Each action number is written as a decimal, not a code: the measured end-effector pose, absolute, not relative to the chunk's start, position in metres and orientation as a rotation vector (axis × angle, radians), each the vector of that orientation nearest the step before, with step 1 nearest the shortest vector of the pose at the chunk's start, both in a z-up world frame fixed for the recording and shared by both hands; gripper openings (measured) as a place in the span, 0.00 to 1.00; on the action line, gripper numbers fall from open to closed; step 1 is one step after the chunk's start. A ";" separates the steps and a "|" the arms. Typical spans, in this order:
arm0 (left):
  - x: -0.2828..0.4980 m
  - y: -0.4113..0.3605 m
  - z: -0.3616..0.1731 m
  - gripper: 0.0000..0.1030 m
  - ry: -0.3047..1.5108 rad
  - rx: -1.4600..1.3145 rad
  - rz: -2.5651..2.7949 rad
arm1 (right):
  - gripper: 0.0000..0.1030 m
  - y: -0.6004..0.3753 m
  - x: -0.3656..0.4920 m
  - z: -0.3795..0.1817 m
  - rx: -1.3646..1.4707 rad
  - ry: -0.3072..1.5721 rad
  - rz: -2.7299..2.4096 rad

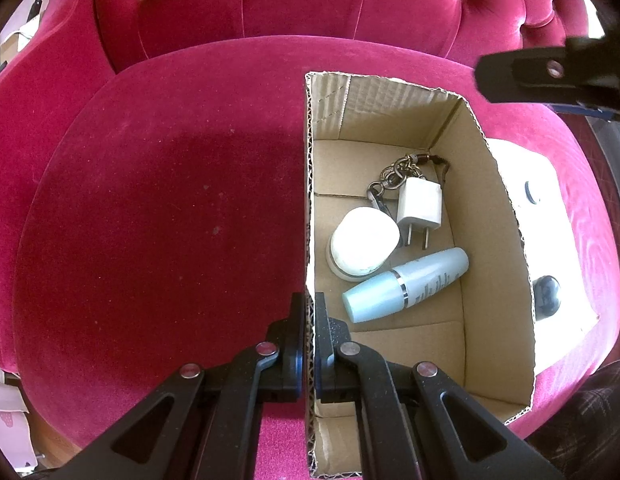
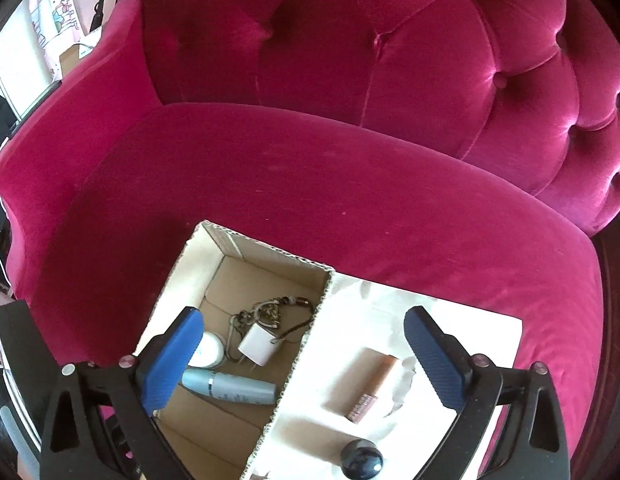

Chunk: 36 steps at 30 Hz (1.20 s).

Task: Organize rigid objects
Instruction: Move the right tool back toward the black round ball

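In the left wrist view, the left hand-held gripper (image 1: 308, 312) is clamped on the near wall of the open brown cardboard box (image 1: 505, 264), one finger inside and one outside, most likely to steady the box on the crimson velvet armchair seat (image 1: 158, 208). On the box floor lie a pale blue plastic bottle (image 1: 407, 283), a round white jar (image 1: 363, 243) touching it, a white plug-in charger (image 1: 421, 204) and a dark metal keychain (image 1: 401, 172) at the far end.

In the right wrist view, the right hand-held gripper (image 2: 302, 356) stands wide open and empty above the box's right wall, its blue pads (image 2: 172, 360) well apart. Just beside the box, on a sunlit white sheet (image 2: 489, 332), wait a brownish rectangular tube (image 2: 371, 384) and a dark glossy ball (image 2: 361, 464), still outside and probably next to go in.
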<state>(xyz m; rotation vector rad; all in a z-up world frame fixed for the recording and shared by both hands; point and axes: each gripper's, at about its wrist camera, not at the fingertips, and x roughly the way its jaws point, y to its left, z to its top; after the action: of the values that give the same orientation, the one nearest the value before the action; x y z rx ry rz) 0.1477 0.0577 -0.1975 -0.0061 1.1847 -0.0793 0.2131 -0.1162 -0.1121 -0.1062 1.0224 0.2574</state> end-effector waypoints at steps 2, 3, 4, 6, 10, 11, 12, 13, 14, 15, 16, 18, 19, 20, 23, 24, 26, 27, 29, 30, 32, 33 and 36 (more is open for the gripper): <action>0.148 0.058 -0.197 0.03 1.185 -0.005 -0.079 | 0.99 -0.121 0.211 -0.111 -0.104 1.025 0.250; 0.148 0.058 -0.198 0.03 1.185 -0.005 -0.079 | 0.99 -0.124 0.210 -0.114 -0.103 1.027 0.239; 0.148 0.057 -0.197 0.03 1.185 -0.005 -0.079 | 0.99 -0.127 0.208 -0.113 -0.102 1.027 0.233; 0.148 0.057 -0.197 0.03 1.185 -0.006 -0.079 | 0.99 -0.134 0.204 -0.112 -0.098 1.029 0.223; 0.147 0.057 -0.198 0.03 1.184 -0.006 -0.079 | 0.99 -0.147 0.196 -0.112 -0.095 1.039 0.199; 0.147 0.057 -0.197 0.03 1.184 -0.006 -0.079 | 0.99 -0.150 0.194 -0.112 -0.096 1.040 0.193; 0.147 0.057 -0.197 0.03 1.184 -0.005 -0.079 | 0.99 -0.153 0.192 -0.112 -0.099 1.041 0.186; 0.147 0.057 -0.197 0.03 1.183 -0.005 -0.080 | 0.99 -0.155 0.190 -0.112 -0.099 1.041 0.183; 0.147 0.057 -0.197 0.03 1.184 -0.005 -0.080 | 0.99 -0.158 0.188 -0.112 -0.099 1.041 0.179; 0.147 0.057 -0.197 0.03 1.184 -0.006 -0.079 | 0.99 -0.161 0.185 -0.113 -0.096 1.041 0.171; 0.147 0.057 -0.197 0.03 1.184 -0.007 -0.079 | 0.99 -0.164 0.183 -0.112 -0.092 1.042 0.170; 0.147 0.056 -0.196 0.03 1.183 -0.006 -0.078 | 1.00 -0.168 0.179 -0.113 -0.086 1.045 0.163; 0.147 0.056 -0.196 0.03 1.183 -0.004 -0.078 | 0.99 -0.170 0.176 -0.114 -0.085 1.047 0.160; 0.147 0.056 -0.195 0.03 1.182 -0.003 -0.079 | 1.00 -0.172 0.173 -0.116 -0.085 1.049 0.155; 0.147 0.056 -0.194 0.03 1.181 -0.002 -0.079 | 0.99 -0.179 0.165 -0.121 -0.080 1.060 0.141; 0.147 0.056 -0.194 0.03 1.181 -0.001 -0.078 | 0.99 -0.181 0.164 -0.125 -0.076 1.064 0.137; 0.147 0.055 -0.195 0.03 1.181 0.001 -0.078 | 0.99 -0.185 0.160 -0.129 -0.069 1.072 0.131; 0.147 0.055 -0.194 0.03 1.181 0.001 -0.077 | 1.00 -0.186 0.158 -0.132 -0.066 1.077 0.130; 0.147 0.055 -0.195 0.03 1.181 0.002 -0.077 | 0.99 -0.189 0.153 -0.138 -0.065 1.084 0.125; 0.147 0.055 -0.194 0.03 1.180 0.002 -0.077 | 0.99 -0.191 0.150 -0.141 -0.062 1.091 0.123; 0.147 0.054 -0.195 0.03 1.180 0.005 -0.077 | 0.99 -0.193 0.147 -0.146 -0.057 1.097 0.119; 0.146 0.054 -0.195 0.03 1.179 0.006 -0.077 | 1.00 -0.193 0.145 -0.149 -0.058 1.102 0.118; 0.146 0.053 -0.195 0.03 1.178 0.011 -0.078 | 0.99 -0.196 0.141 -0.158 -0.057 1.110 0.109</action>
<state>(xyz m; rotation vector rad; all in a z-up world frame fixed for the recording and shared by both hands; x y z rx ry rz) 0.1460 0.0535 -0.1948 0.0113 1.1776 -0.0775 0.1407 -0.1959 -0.1576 -0.0571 1.1096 0.1092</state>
